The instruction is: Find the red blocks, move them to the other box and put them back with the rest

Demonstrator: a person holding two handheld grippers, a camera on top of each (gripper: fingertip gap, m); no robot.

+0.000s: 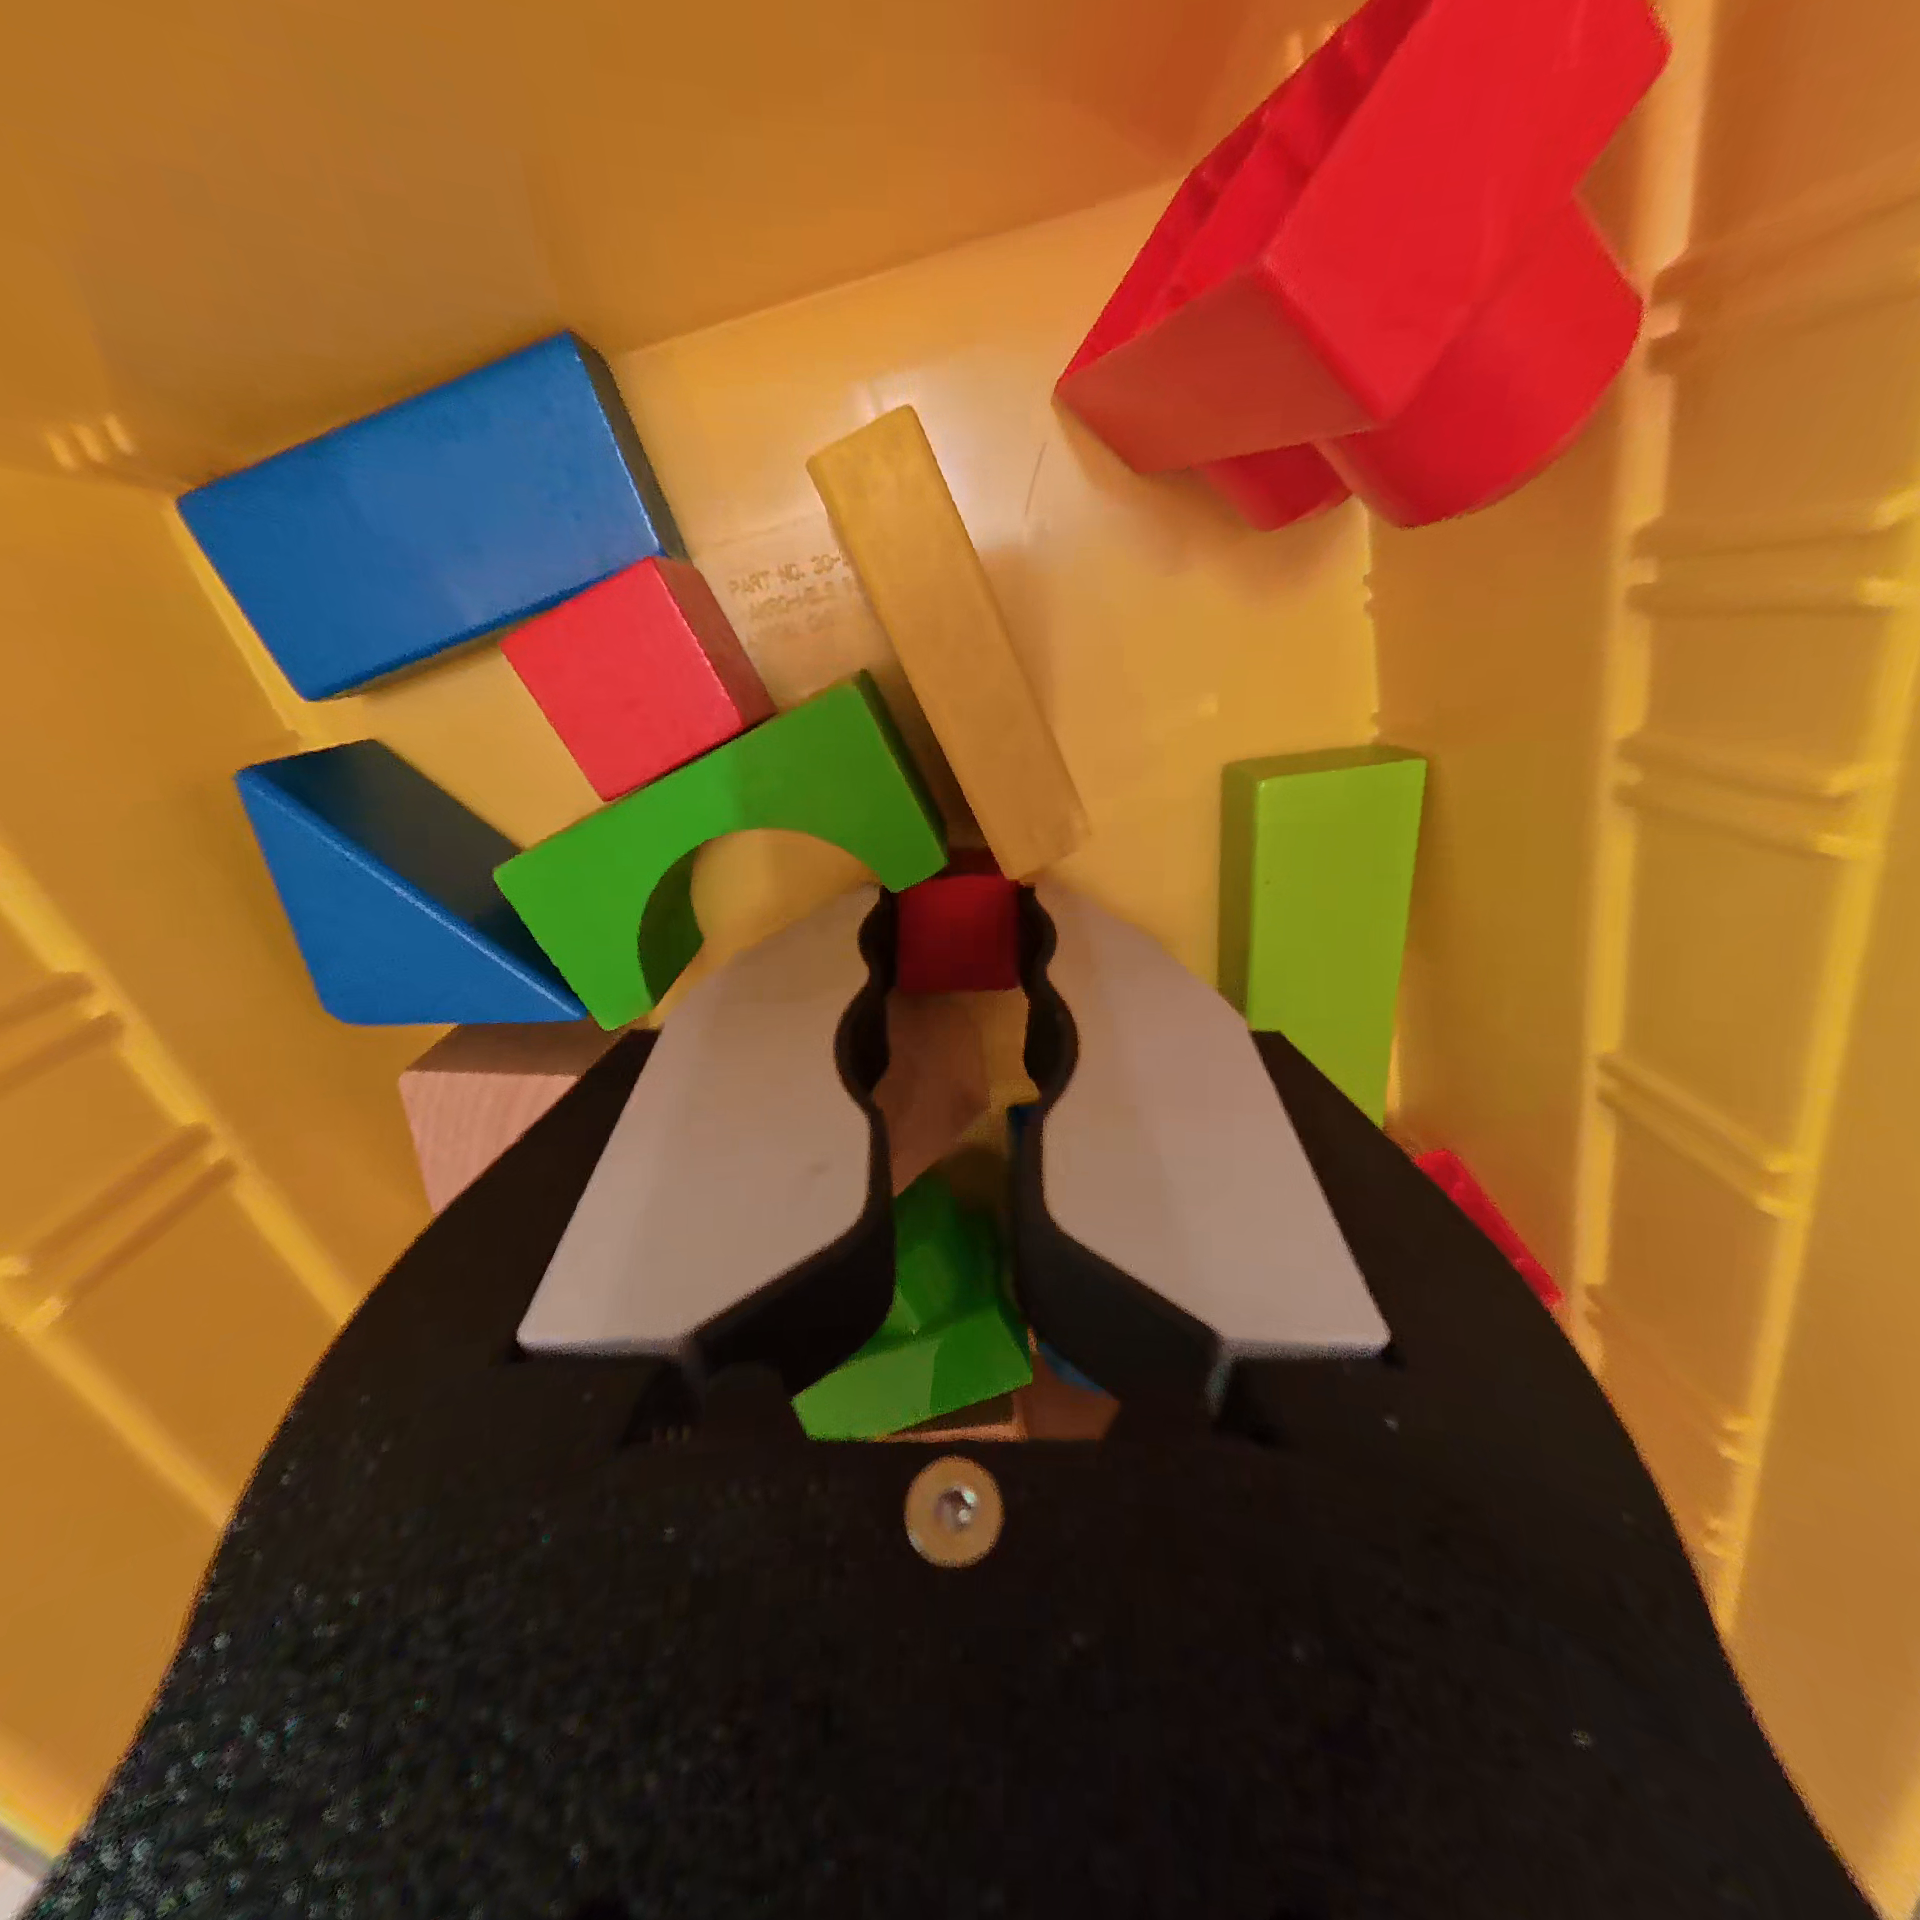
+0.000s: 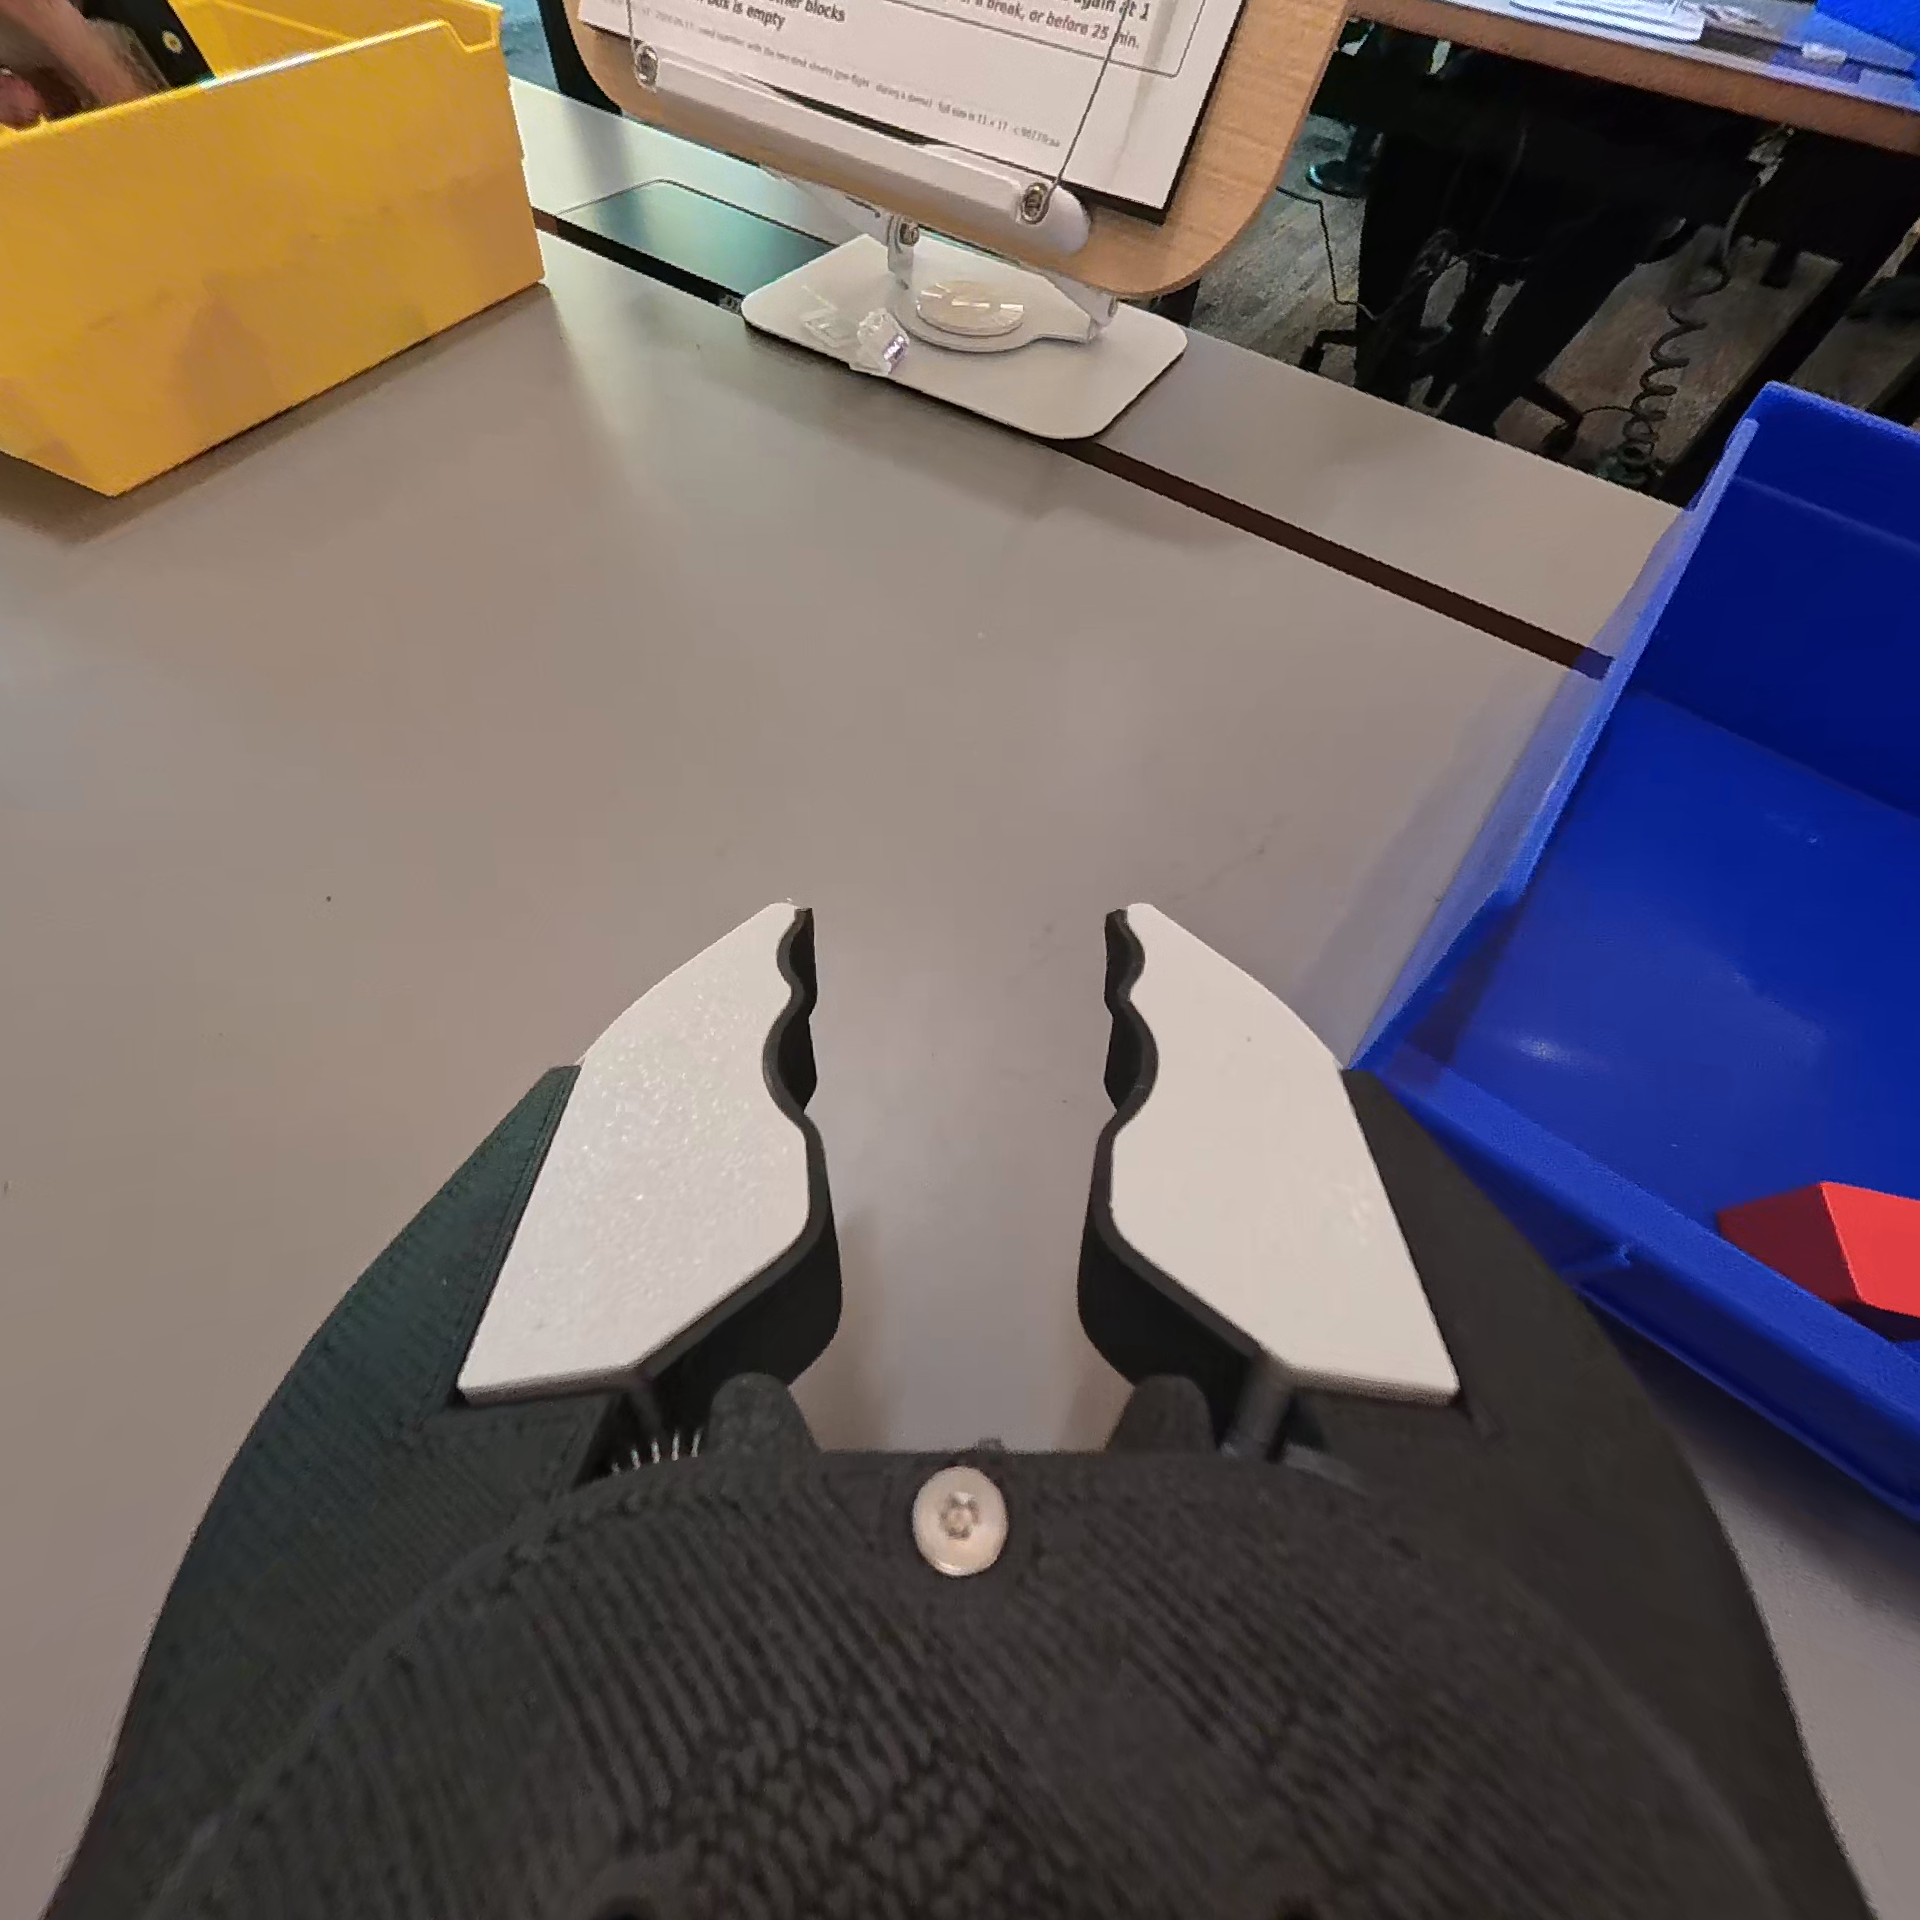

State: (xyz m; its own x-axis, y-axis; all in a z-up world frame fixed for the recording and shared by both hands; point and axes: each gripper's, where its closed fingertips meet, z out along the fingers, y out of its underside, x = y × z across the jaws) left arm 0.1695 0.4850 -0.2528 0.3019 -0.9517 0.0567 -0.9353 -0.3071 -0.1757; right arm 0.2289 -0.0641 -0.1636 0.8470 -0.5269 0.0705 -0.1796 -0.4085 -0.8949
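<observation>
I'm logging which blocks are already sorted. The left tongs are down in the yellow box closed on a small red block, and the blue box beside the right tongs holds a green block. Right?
Not quite. The block in the blue box is red, not green, as the right wrist view shows. The rest stands: the left tongs are in the yellow box, closed on a small red block.

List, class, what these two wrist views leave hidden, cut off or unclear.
- Left wrist view: blocks beneath the left tool, a green one and a wooden one, are largely covered by its body.
- Left wrist view: a red block at the yellow box's wall, mostly hidden by the tool.
- Right wrist view: a red block in the blue box, cut by the frame edge.
</observation>
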